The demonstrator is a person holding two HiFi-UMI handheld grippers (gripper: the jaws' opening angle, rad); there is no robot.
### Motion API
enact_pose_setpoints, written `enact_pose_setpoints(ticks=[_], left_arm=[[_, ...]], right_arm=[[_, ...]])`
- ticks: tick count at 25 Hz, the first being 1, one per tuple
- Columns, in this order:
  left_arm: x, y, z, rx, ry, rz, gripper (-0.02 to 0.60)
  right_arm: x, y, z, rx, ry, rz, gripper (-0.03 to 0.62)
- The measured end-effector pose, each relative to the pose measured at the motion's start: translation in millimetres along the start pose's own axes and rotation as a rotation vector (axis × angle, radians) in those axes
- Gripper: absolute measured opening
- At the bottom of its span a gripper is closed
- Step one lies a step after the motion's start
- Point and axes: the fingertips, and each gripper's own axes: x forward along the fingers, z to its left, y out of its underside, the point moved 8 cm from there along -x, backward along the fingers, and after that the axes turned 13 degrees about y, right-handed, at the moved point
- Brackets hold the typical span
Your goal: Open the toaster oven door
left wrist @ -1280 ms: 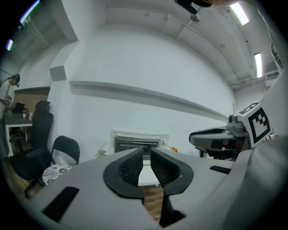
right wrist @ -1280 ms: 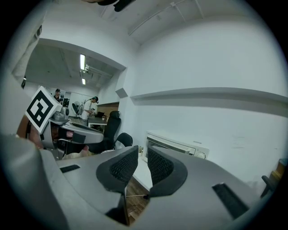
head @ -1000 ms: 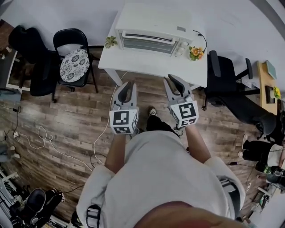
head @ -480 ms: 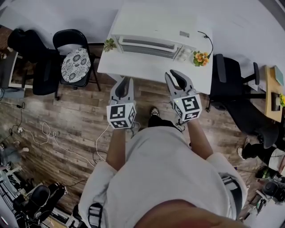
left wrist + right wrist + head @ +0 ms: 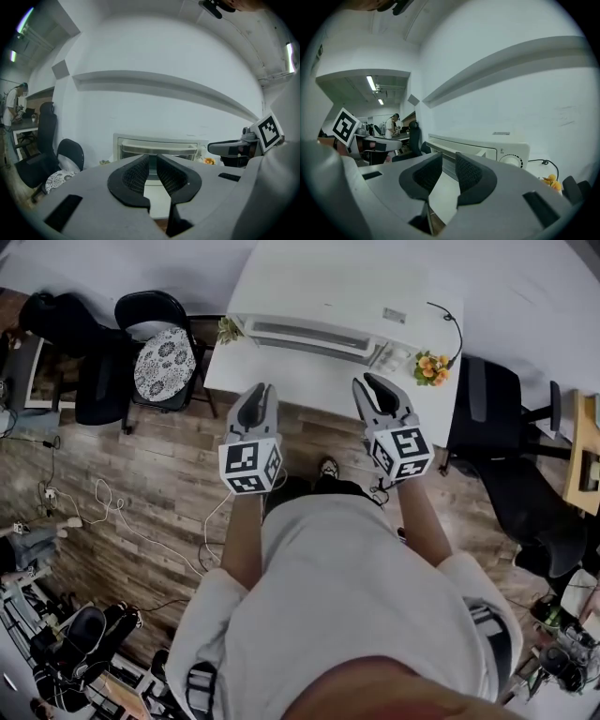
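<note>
Both grippers nearer toaster oven, right jaws opening

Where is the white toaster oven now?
Head view, top centre: the white toaster oven sits on the white table, between a small green plant on its left and orange flowers on its right.

My left gripper and right gripper: grey shells, black mesh-textured pads. Behind the fingers, white cubes with black square markers. I see a pale short-sleeved shirt, dark straps.
</note>
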Motion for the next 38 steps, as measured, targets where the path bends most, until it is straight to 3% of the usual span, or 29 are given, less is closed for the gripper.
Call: enact_pose_setpoints(ticks=[11, 18, 23, 28, 38], left_arm=[[42.1, -21.9, 49.7, 0.001, 0.015, 0.011, 0.048], [66.2, -31.4, 89.0, -0.033, 0.073, 0.036, 0.060], [78.7, -37.7, 112.4, -0.045, 0.117, 0.063, 0.099], [92.8, -38.9, 129.7, -0.124, 0.193, 0.097, 0.143], [114.2, -36.9, 144.9, -0.138, 0.234, 0.182, 0.166]], right_arm=[[31.6, 0.6, -35.6, 0.246, 0.049, 0.043, 0.122], [47.7, 4.9, -43.0, 0.427, 0.115, 0.071, 0.167], [55.1, 7.2, -42.6, 0.526, 0.156, 0.086, 0.166], [61.0, 8.3, -43.9, 0.562, 0.193, 0.107, 0.166], [72.3, 3.0, -42.7, 0.525, 0.244, 0.159, 0.166]])
